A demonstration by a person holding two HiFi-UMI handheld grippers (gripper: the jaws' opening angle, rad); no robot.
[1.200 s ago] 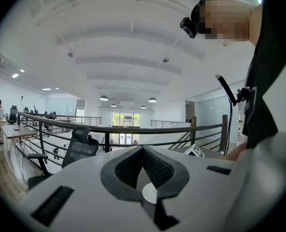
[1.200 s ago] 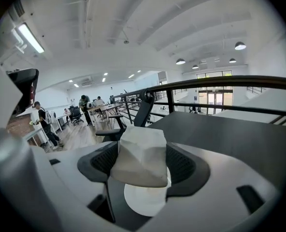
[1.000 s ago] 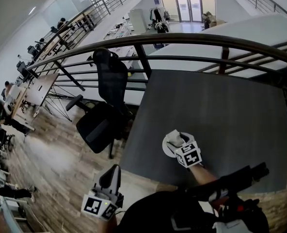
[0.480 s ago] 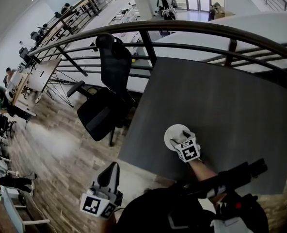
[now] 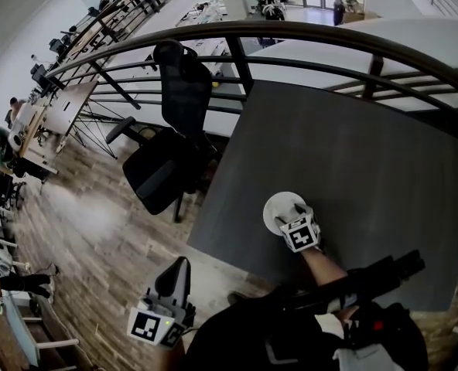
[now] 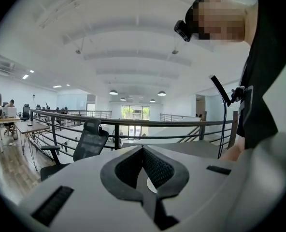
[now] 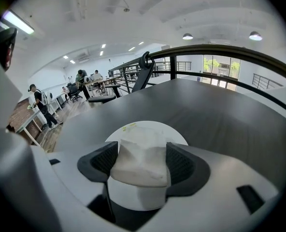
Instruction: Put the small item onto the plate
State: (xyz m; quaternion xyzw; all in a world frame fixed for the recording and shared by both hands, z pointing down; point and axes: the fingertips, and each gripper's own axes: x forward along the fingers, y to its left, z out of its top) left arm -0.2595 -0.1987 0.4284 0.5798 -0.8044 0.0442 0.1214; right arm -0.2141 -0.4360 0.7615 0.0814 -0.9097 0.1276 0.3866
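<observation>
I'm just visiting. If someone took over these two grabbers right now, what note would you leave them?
Right gripper: shut on the small white item, held over the white plate on the grey table.
Left gripper: shut, empty, off the table's near edge.
Done: item gripped and over the plate.
Left: set it down, open the jaws. I can't tell if it touches the plate yet.

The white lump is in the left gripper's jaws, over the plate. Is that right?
No. The white lump is in the jaws of the right gripper, not the left one, over the plate. The right gripper view shows it. The left gripper has its jaws together on nothing.
</observation>
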